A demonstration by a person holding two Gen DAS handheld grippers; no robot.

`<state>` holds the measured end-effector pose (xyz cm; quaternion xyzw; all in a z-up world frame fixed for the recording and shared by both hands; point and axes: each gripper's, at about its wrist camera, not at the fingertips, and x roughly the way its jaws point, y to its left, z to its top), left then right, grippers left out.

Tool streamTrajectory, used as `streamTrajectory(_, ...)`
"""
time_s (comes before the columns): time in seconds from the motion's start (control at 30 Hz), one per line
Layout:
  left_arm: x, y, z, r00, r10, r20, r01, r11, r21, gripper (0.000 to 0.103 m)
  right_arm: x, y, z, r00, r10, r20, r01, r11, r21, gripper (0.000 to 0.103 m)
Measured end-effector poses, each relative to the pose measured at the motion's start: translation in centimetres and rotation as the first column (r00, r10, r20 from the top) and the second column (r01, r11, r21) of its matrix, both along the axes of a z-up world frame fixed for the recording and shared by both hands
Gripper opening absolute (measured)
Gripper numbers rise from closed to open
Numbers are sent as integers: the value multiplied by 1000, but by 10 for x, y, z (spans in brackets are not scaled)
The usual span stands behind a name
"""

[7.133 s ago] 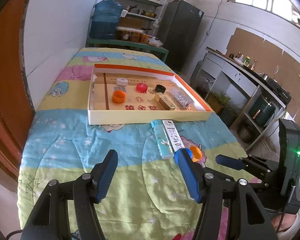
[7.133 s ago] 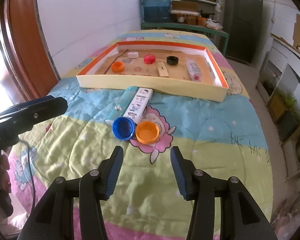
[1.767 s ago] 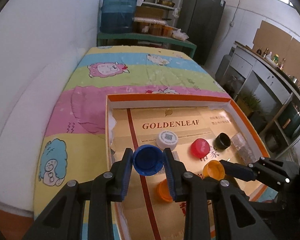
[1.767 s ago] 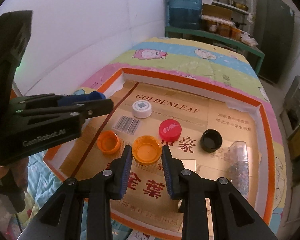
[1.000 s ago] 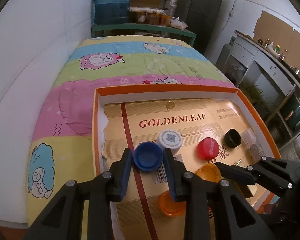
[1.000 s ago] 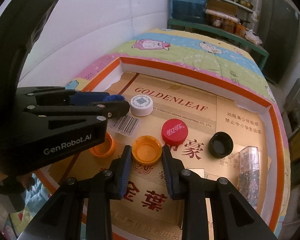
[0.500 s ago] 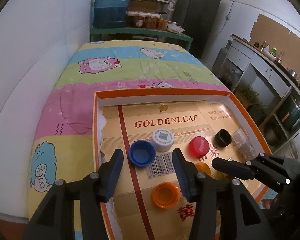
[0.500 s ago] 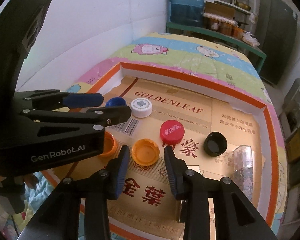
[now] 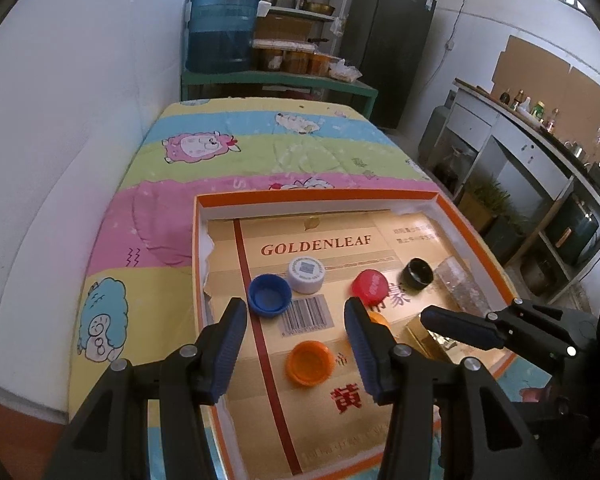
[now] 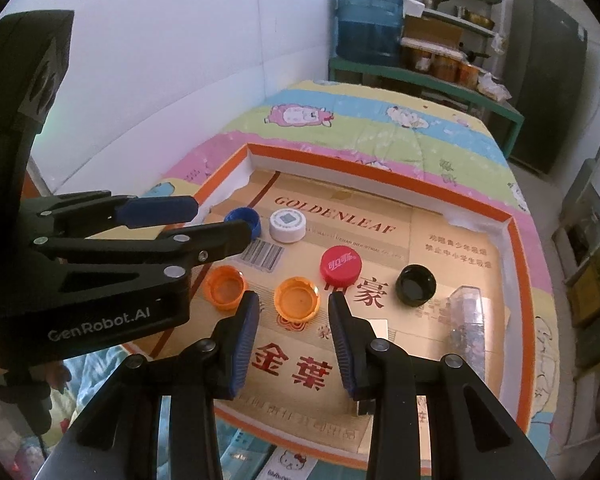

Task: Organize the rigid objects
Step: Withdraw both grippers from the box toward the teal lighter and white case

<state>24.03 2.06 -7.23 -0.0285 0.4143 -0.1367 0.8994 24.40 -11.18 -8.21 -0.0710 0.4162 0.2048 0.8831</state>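
Observation:
A shallow orange-rimmed cardboard box [image 9: 316,196] [image 10: 380,164] lies on the bed. Inside it lie a blue cap [image 9: 269,294] [image 10: 242,218], a white cap [image 9: 306,274] [image 10: 287,225], a red cap [image 9: 369,284] [image 10: 340,265], a black cap [image 9: 417,274] [image 10: 415,284], and two orange caps [image 9: 310,362] [image 10: 225,287] [image 10: 297,298]. My left gripper [image 9: 296,348] is open and empty, just behind the blue cap. My right gripper [image 10: 292,336] is open and empty, just behind the nearer orange cap.
A clear glittery stick [image 10: 464,320] and a small gold box [image 9: 424,338] lie at the box's right side. The bed has a cartoon-sheep cover [image 9: 204,148]. A white wall runs along its left. Shelves with a water jug [image 9: 220,28] stand beyond.
Both grippers have opened wider and drawn back a little. The blue cap and the orange cap they released lie free on the box floor.

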Motion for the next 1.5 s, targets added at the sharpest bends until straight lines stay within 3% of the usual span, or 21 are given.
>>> streamTrajectory(0.8, -86, 4, 43, 995, -5, 98, 13, 997, -81, 51, -67, -25, 33, 997, -48, 54, 46, 998, 45, 37)
streamTrajectory(1.5, -146, 1, 42, 989, 23, 149, -5, 993, -120, 51, -123, -68, 29, 984, -169, 47, 166, 983, 77, 37)
